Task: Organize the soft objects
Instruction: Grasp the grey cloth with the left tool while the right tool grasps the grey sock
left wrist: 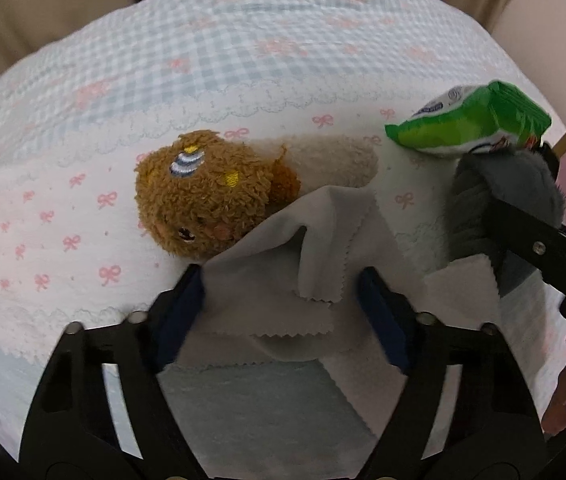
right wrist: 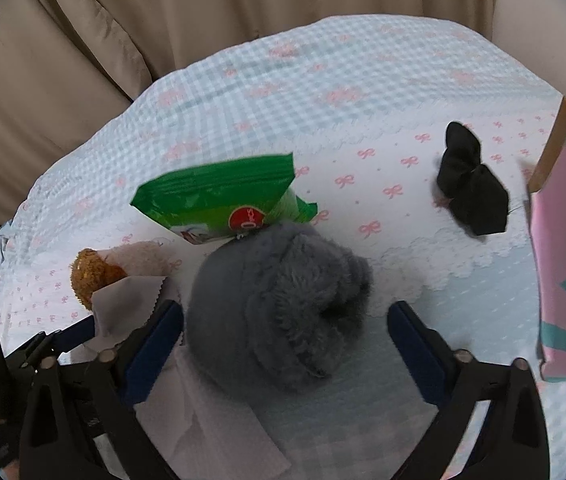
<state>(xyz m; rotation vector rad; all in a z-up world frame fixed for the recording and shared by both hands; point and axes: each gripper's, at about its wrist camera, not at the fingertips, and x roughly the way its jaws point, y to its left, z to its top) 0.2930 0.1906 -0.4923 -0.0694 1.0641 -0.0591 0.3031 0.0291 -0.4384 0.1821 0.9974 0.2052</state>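
The grey cloth [left wrist: 283, 256] lies crumpled on the bedspread [left wrist: 83, 208] between the left gripper [left wrist: 279, 308] jaws, which stand apart. At its 10 o'clock rests the brown plush toy [left wrist: 207, 196]. The right gripper [right wrist: 283, 344] jaws, also apart, flank the grey fuzzy hat [right wrist: 279, 300], with the green packet [right wrist: 223, 200] at 12 o'clock.
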